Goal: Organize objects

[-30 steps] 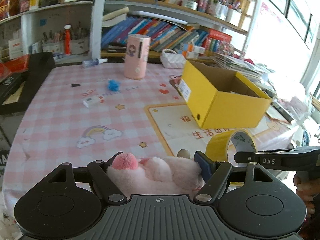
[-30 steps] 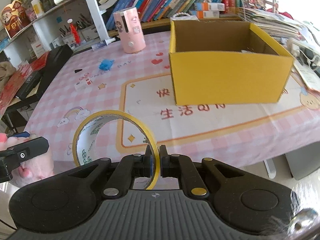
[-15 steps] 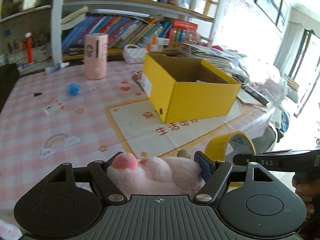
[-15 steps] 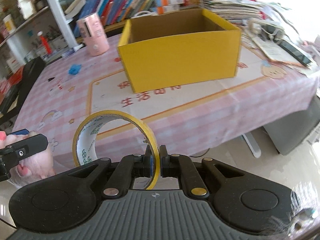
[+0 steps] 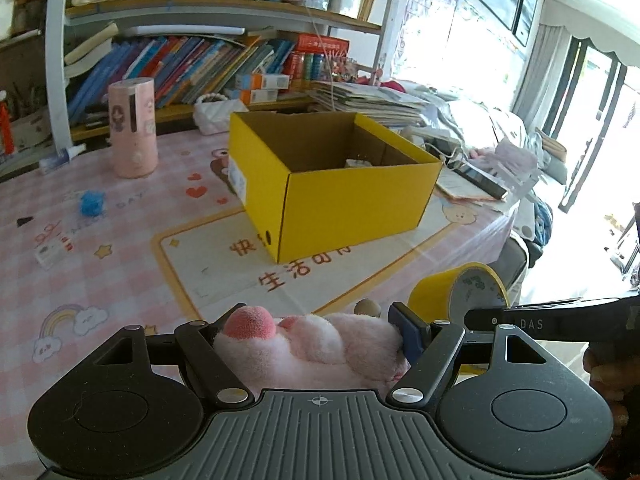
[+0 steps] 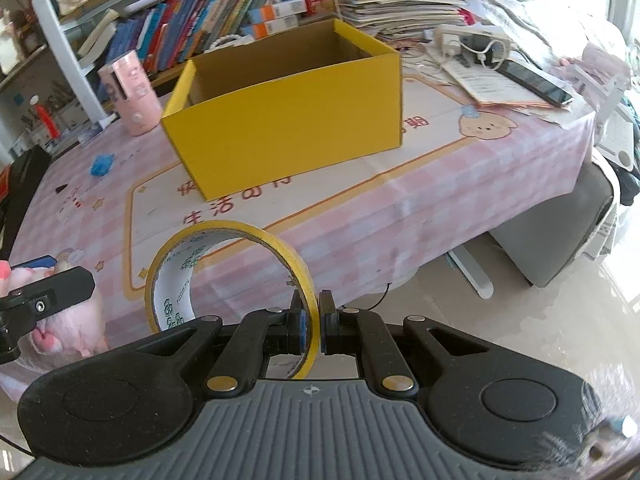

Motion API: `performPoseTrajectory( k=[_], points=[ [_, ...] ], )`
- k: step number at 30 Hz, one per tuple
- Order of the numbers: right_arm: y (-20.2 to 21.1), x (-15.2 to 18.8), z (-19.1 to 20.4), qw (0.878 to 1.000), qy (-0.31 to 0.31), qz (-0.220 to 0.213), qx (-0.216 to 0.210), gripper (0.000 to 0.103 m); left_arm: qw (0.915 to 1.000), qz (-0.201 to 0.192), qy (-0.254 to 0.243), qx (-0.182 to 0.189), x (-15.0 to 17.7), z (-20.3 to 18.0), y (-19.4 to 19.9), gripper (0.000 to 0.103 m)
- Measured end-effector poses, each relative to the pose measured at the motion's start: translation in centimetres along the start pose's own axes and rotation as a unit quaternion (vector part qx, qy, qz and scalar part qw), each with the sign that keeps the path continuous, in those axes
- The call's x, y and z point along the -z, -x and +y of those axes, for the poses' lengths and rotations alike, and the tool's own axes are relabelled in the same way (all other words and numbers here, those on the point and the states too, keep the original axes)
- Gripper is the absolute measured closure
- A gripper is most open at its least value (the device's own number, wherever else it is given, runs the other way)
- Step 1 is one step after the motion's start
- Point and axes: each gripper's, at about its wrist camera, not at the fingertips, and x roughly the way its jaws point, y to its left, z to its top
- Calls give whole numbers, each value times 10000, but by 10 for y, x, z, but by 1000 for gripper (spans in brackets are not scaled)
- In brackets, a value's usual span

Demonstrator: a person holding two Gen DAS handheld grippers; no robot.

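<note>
My left gripper (image 5: 308,328) is shut on a pink plush toy (image 5: 320,344), held over the table's near edge. The toy also shows at the left of the right wrist view (image 6: 60,320). My right gripper (image 6: 312,324) is shut on the rim of a yellow tape roll (image 6: 228,276), held upright off the table's front edge. The roll also shows in the left wrist view (image 5: 456,292). An open yellow cardboard box (image 5: 344,196) stands mid-table, ahead of both grippers; it also shows in the right wrist view (image 6: 288,120).
A pink cylinder (image 5: 133,128) stands behind the box to the left. A blue fuzzy ball (image 5: 91,202) and a small white packet (image 5: 50,251) lie on the pink checked tablecloth (image 5: 100,280). Papers and a phone (image 6: 536,84) lie right of the box. Bookshelves stand behind.
Both grippers have swung rightward and risen a little with their loads. The yellow box now sits nearer the middle of both views.
</note>
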Motion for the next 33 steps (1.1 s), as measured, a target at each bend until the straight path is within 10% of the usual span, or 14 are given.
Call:
performPoseTrajectory(
  k=[33],
  points=[
    [-51, -199, -43, 9864, 822, -1373, -370, 97, 9935, -963, -369, -476, -133, -45, -98, 27]
  ],
)
